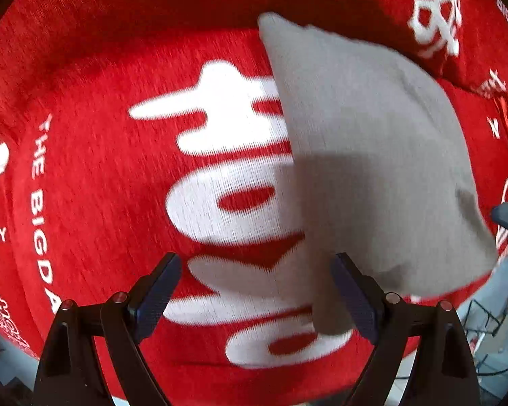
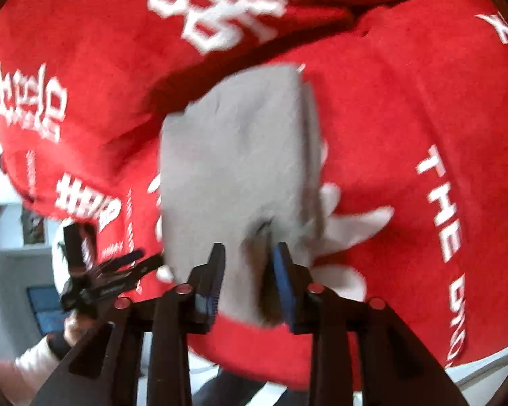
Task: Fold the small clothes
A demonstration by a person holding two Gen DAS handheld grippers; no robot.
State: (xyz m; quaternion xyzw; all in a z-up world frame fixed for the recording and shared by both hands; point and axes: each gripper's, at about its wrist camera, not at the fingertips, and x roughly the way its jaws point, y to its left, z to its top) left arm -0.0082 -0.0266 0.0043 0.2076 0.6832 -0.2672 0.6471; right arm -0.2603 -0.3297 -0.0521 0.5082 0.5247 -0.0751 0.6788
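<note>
A small grey cloth [image 1: 372,135] is folded into a thick pad over a red blanket [image 1: 101,101] printed with large white characters. My left gripper [image 1: 255,260] points straight down at the blanket, open wide, nothing between its fingers; the cloth's near edge passes just inside its right finger [image 1: 352,291]. In the right wrist view the grey cloth [image 2: 233,155] stretches away from my right gripper [image 2: 249,248], whose pads are closed on its near end, the fabric puckered at the right pad. The left gripper [image 2: 150,258] shows at the lower left, beside the cloth.
The red blanket [image 2: 406,118] covers nearly everything and has a raised fold across the far side. A hand in a white sleeve [image 2: 34,362] holds the left gripper. Pale floor and a wire rack [image 1: 484,314] lie beyond the blanket's near edge.
</note>
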